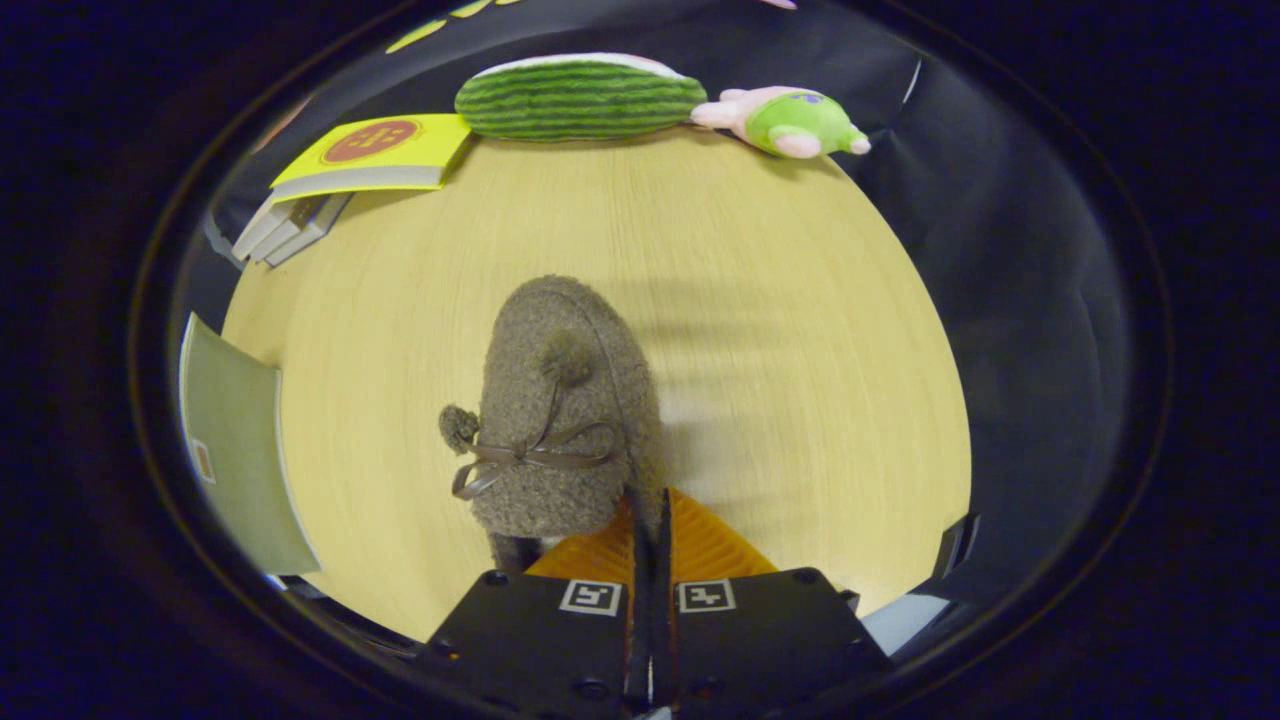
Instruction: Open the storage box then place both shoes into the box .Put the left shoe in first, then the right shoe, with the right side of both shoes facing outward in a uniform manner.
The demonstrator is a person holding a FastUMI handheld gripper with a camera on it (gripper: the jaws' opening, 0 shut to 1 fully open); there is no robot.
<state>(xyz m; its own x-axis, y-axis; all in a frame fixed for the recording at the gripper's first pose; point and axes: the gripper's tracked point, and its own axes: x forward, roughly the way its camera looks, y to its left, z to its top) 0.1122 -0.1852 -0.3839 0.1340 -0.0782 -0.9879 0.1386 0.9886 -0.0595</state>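
A fuzzy grey-brown slipper [565, 410] with a ribbon bow and pompoms rests on a pale wooden table [780, 330], its rear edge pinched between the gripper's [650, 505] nearly closed fingers.

Shoe [565, 410] heel behind hand-held gripper [650, 510]

This is a staged recording booth, not a lived-in room: black cloth [1000, 300] walls in a pale wood tabletop [760, 300], with household props along its far side, namely stacked books [340, 170] and plush toys [580, 97].
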